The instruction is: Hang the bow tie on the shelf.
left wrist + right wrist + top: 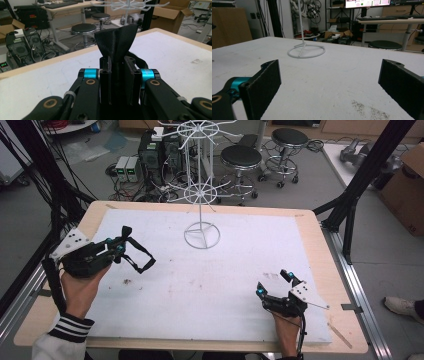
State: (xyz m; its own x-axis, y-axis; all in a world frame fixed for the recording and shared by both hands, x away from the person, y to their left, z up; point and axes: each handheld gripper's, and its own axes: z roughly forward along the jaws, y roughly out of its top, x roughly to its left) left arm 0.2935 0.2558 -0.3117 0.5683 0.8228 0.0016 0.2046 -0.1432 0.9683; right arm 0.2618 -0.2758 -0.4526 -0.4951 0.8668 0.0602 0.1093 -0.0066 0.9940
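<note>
Black strap is pinched tight in your left claw, right claw gaping empty, so hang it on the white rack next.

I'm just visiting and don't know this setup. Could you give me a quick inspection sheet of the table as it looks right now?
Surface: white mat on a wooden table, with small dark specks.
Job's things: black strap, held above the mat; white wire rack upright at the far side.
Clutter: nothing seen besides the specks.
Grippers: left gripper shut on the strap; right gripper open, nothing between its jaws, low over the mat.
Cables: one trails from the right gripper toward the near table edge; tangles on the floor beyond.
Surroundings: stools, computer towers, cardboard boxes.
</note>
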